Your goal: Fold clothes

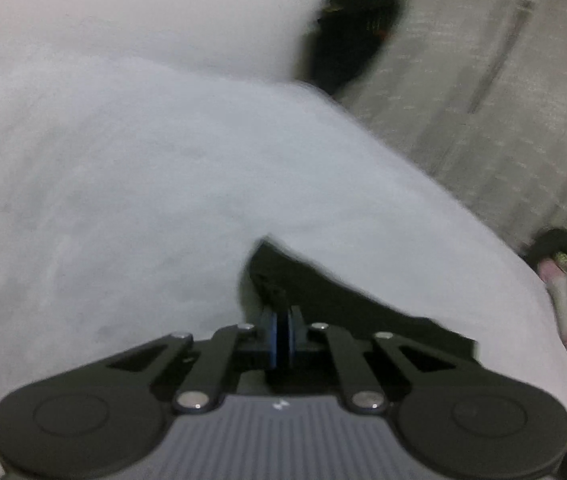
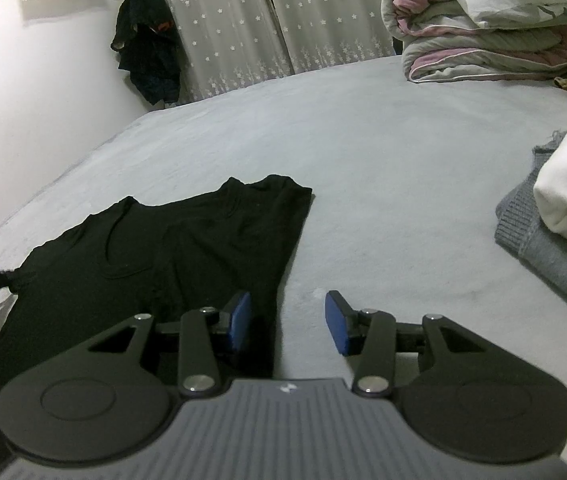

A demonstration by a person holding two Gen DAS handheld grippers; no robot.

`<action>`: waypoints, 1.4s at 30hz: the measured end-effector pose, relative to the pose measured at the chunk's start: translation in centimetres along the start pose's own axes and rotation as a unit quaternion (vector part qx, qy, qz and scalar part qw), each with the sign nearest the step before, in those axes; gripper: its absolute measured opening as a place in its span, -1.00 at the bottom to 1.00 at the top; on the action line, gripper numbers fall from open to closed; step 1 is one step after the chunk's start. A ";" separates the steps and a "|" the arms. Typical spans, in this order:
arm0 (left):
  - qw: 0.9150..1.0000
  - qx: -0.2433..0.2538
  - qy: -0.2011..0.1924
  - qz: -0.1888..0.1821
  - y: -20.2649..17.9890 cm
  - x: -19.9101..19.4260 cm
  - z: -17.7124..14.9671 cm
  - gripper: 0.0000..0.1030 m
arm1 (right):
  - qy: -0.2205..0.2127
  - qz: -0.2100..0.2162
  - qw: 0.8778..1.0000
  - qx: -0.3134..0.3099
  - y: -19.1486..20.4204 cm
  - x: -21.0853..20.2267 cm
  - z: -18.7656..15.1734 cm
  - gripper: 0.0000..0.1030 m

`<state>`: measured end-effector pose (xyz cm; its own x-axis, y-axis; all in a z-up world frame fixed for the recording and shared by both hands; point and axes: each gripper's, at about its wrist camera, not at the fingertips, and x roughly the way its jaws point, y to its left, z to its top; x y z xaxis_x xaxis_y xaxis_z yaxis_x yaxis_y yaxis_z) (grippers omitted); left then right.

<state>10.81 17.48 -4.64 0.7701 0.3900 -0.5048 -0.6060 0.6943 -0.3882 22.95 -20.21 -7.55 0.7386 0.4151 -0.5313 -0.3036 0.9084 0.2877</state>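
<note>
Shirt point(image 2: 171, 248), black, lies spread flat on the bed point(image 2: 383, 160), mostly left of centre in the right wrist view; thin limp knit, light, will sag and drag unless pinched at an edge or corner. Left tongs point(image 1: 282, 330) are closed tight on a fold of its left edge, pads pressed together with black cloth between. Right tongs point(image 2: 287, 320) gape wide and empty over the shirt's right edge, the likely next hold.
</note>
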 end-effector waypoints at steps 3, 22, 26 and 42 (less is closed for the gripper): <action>0.996 0.070 -0.017 -0.051 -2.6 -1.1 -0.2 -0.91 | 0.000 0.002 1.000 0.001 -0.1 0.0 0.0 -0.10; 0.934 0.232 0.106 -0.251 -6.4 0.5 -6.9 -0.90 | -0.018 -0.001 1.000 0.008 -0.1 -0.7 0.4 -0.10; 0.937 0.164 0.129 -0.282 -5.0 1.5 -6.5 -0.89 | -0.036 0.019 0.999 0.015 1.7 -2.3 1.5 -0.10; 0.928 0.083 0.180 -0.314 -3.8 3.4 -6.2 -0.89 | 0.144 0.301 0.924 -0.188 24.4 14.1 7.4 -0.18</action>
<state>14.48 12.41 -9.69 0.8266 -0.3306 -0.4554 0.0025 0.8114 -0.5845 30.43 7.45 -2.10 0.1939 0.7982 -0.5704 -0.8351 0.4394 0.3310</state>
